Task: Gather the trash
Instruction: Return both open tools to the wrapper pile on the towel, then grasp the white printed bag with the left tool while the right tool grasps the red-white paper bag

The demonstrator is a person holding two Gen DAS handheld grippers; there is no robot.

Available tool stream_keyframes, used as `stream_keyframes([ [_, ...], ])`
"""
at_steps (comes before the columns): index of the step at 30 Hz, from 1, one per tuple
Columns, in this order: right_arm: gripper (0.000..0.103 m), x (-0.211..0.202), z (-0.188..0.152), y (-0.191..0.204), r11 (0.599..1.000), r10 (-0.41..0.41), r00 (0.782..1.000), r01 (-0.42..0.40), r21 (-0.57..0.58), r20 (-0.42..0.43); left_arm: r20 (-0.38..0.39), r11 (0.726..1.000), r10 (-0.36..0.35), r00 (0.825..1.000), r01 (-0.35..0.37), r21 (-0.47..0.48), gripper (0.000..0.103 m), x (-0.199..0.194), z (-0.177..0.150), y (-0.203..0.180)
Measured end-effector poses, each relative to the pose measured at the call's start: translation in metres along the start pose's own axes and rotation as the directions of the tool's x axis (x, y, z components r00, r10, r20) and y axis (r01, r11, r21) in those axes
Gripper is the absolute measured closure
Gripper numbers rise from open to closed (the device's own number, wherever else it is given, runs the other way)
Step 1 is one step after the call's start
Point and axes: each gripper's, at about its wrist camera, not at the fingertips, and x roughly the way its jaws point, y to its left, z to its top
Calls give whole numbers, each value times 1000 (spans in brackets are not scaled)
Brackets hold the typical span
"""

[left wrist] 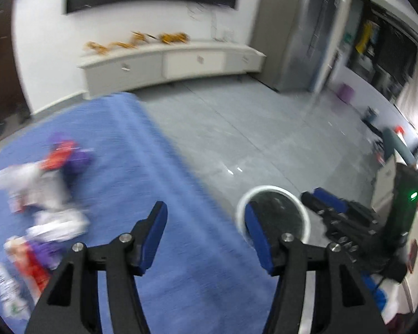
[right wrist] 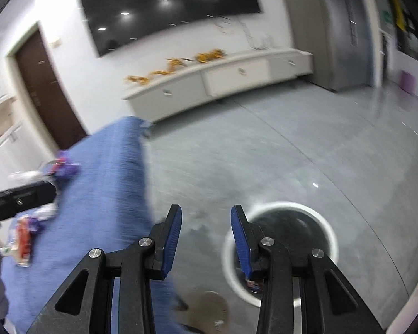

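Blue-covered tabletop [left wrist: 153, 167] fills my left side, grey floor [left wrist: 237, 128] beyond its right edge. White-rimmed trash bin [right wrist: 330, 231] on floor just past that edge, wrapper visible inside. Trash pile [left wrist: 39, 194], blurred wrappers and tissue, lies toward tabletop's left edge. My left claw [left wrist: 206, 222] stands moderately wide, empty. My right claw [right wrist: 206, 222] stands narrower, empty, bin rim behind right finger.

A dark screen [right wrist: 170, 14] hangs on the far white wall above a long low white cabinet [right wrist: 217, 79] with orange things [right wrist: 178, 65] on top. A brown door [right wrist: 46, 89] stands at the left, a small purple stool [left wrist: 346, 92] far right.
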Motion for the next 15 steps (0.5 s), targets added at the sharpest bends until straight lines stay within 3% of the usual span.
stream_keyframes([
  [7,66,-5,8,98,981,162,986,-164,-107,-26,61,974,184,981,-174,-143,46,-55,-49,112],
  [12,55,8,-3,154,954,251,962,-264,-138,-108,34,923,342,939,-329,-199,46,-61,-89,178],
  [15,48,21,-11,188,936,289,942,-315,-156,-169,-16,879,438,899,-432,-203,46,-52,-112,208],
])
